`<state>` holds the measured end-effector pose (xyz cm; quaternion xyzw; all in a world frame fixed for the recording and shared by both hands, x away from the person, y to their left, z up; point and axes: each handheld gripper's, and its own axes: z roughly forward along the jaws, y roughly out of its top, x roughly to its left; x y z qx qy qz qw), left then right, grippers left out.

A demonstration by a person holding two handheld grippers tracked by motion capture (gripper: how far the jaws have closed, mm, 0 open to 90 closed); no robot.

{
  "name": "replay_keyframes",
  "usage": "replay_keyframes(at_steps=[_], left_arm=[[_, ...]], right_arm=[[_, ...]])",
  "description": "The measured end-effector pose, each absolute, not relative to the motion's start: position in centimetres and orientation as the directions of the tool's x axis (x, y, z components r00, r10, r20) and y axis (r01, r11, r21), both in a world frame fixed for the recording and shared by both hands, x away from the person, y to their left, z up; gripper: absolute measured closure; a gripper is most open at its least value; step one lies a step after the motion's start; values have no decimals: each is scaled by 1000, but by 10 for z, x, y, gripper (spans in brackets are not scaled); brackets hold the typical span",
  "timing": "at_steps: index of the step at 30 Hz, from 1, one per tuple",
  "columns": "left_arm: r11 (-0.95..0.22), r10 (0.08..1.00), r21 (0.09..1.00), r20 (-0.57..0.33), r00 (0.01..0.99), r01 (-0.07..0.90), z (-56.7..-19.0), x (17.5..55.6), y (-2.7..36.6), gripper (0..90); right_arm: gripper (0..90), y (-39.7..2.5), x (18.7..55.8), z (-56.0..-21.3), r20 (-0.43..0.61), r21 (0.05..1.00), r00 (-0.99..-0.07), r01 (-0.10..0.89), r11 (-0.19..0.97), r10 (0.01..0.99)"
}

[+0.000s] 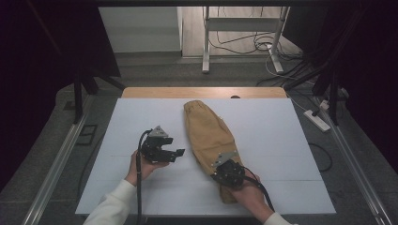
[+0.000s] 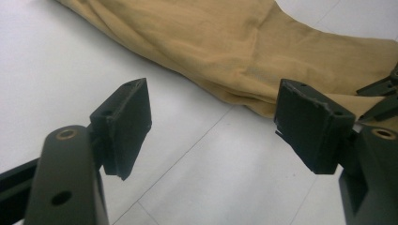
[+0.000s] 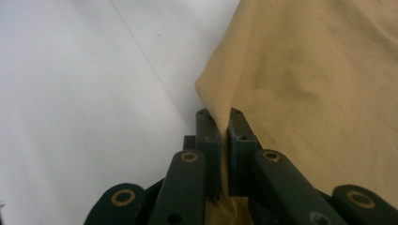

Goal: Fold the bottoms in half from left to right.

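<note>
White covering runs across the tabletop (image 1: 281, 140), with a strip of bare wood at its far edge and cables trailing over the floor beyond; black curtains at both sides swallow whatever stands there. Down the middle of the tabletop lies a mustard-yellow garment (image 1: 206, 131), folded long and narrow, its gathered end pointing to the far edge. What kind of garment it is I cannot make out from the folds.

At the garment's near end the right gripper (image 1: 220, 169) sits on the cloth, and the hand (image 1: 248, 194) holding it covers part of that end. In the right gripper view the right gripper (image 3: 224, 133) has its jaws closed tight on a fold of the garment (image 3: 319, 79), which rises to a small peak just past the tips.

To the left of the garment, clear of it, the left gripper (image 1: 174, 153) hovers with its tips turned toward the cloth. In the left gripper view the left gripper (image 2: 213, 122) has its jaws spread wide with nothing between them, and the garment (image 2: 225, 42) lies just beyond, its ends cut off by the frame.
</note>
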<state>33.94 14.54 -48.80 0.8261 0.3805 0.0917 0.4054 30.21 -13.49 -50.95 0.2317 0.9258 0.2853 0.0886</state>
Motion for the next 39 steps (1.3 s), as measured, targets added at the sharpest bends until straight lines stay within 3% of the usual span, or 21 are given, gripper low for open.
replay_keyframes(at_steps=[18,39], left_arm=[[-393,698,734,-154,699,554,-489,340,145,268],[-390,701,731,-158,696,559,-490,341,146,266]], right_arm=[[855,-118,287,-508,109,608,-914,371,702,390],[853,-84,275,-514,138,611,-937,335,717,320]])
